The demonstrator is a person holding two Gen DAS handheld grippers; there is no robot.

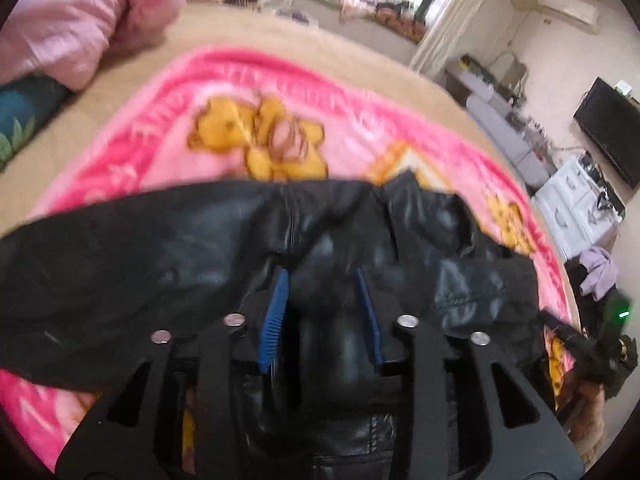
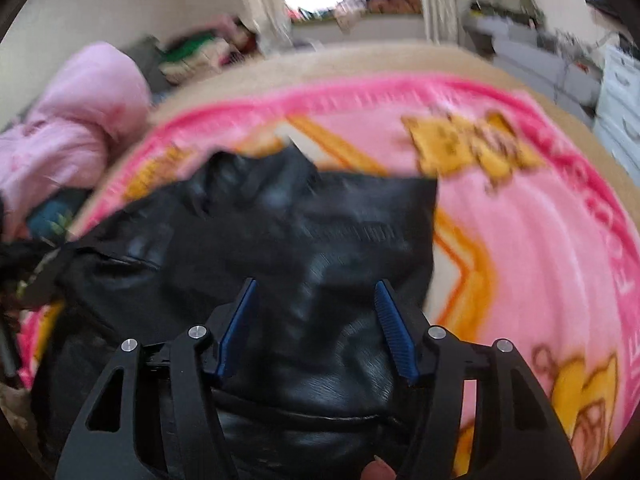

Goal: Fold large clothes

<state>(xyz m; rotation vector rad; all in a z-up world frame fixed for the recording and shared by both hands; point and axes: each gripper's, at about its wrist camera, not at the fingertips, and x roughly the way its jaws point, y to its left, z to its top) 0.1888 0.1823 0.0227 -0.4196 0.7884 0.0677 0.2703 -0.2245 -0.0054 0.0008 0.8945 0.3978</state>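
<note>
On pink blanket (image 1: 168, 152): black jacket (image 1: 160, 264), bunched. Left gripper (image 1: 322, 276) part-open, leather between pads, grip unclear. Right gripper (image 2: 316, 288) wide, empty, over jacket. Risk: slick leather slips, fold skews.

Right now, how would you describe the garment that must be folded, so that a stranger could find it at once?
A bright pink blanket with yellow cartoon figures covers the bed. On its near part lies the black jacket, under both grippers. It is the only dark, shiny, leather-like thing there, with a zipper, unlike the pale pink quilt bundled at the far left.
</note>
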